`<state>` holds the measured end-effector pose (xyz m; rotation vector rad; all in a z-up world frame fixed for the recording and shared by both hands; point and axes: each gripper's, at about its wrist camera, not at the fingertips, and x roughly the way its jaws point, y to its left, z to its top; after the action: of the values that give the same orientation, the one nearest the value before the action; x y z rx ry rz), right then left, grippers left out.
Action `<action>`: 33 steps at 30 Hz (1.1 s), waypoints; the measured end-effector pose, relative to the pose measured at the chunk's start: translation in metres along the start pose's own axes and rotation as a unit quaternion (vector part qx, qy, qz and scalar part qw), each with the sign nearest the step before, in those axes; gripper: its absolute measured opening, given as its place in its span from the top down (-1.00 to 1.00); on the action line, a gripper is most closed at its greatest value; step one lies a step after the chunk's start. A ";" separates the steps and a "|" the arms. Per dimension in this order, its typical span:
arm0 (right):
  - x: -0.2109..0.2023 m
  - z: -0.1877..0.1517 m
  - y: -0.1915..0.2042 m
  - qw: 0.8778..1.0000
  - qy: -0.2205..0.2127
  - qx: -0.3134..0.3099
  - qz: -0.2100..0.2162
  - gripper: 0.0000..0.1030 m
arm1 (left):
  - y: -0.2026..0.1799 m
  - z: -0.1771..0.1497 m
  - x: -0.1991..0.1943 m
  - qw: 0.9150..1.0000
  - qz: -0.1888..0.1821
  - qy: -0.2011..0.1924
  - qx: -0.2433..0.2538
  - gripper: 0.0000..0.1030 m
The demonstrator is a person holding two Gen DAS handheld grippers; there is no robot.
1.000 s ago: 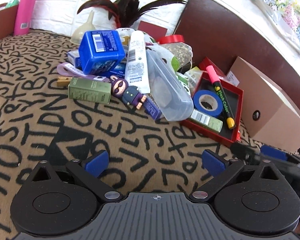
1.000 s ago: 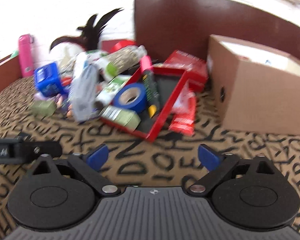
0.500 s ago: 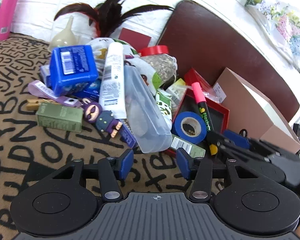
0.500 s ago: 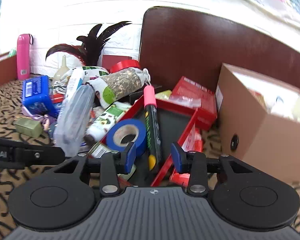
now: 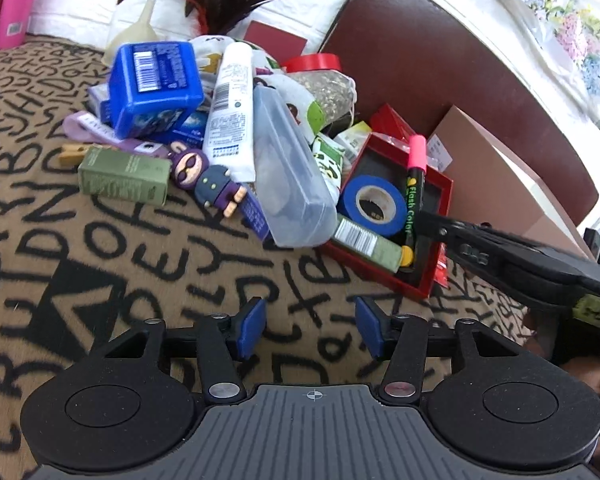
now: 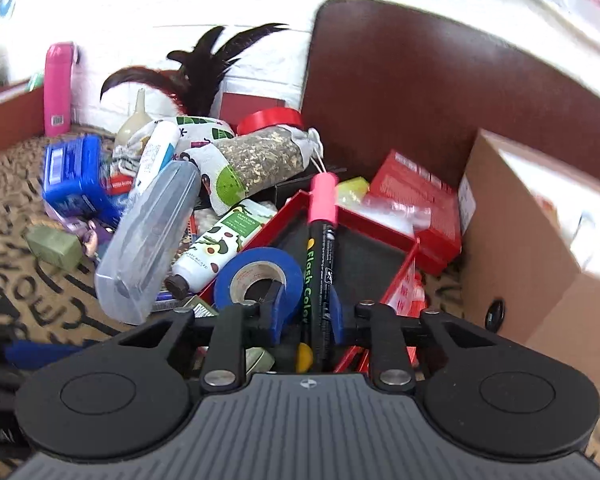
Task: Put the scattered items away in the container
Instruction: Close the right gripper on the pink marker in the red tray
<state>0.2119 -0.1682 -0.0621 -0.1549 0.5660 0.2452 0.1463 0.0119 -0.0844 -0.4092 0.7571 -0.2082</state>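
Our right gripper [image 6: 306,314] is closed on the marker [image 6: 320,248], a black pen with a pink cap that lies in the red tray [image 6: 396,236]. The blue pads press on the lower part of its body, near the yellow end, so we think this is the start of a pick. The pink cap points away from us and rests on the far rim of the tray. We hold it low on the body probably because this part was nearest to us and free of other things.

The roll of blue tape [image 6: 258,276] lies just beside the marker on its left, touching or almost touching the left pad. This could disturb the lift, because the tape may come along or shift.

Our left gripper [image 5: 310,330] holds nothing. Its jaws are opening a little, and only the patterned cloth [image 5: 100,240] is between them. It hangs near the front of the pile and seems to wait for its turn.

Most items are not yet tidied. The clear plastic case [image 5: 288,176], the white tube [image 5: 230,108], the blue box [image 5: 156,84], the green carton [image 5: 124,176] and the small doll [image 5: 208,180] lie in a heap on the cloth, left of the tray.

The cardboard box [image 6: 540,248] stands to the right of the tray and is open on top. We judge it to be the container, so the marker should go up and to the right.
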 end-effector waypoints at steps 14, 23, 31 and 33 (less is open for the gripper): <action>-0.022 -0.016 0.001 1.000 0.009 0.014 0.021 0.61 | -0.006 -0.012 -0.013 1.000 0.001 0.007 -0.004 -0.45; 0.008 -0.018 0.003 1.000 0.025 0.003 0.002 0.59 | 0.004 -0.008 -0.006 1.000 -0.005 0.000 -0.020 -0.46; -0.046 -0.028 0.007 0.998 0.010 0.033 0.056 0.67 | 0.005 -0.012 -0.018 0.999 -0.005 -0.002 -0.041 -0.51; -0.057 -0.039 0.012 0.996 0.030 0.029 0.073 0.67 | 0.003 -0.015 -0.022 0.999 -0.010 0.000 -0.040 -0.54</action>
<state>0.1425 -0.1760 -0.0643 -0.0640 0.6441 0.3675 0.1206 0.0172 -0.0819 -0.4934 0.7625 -0.1963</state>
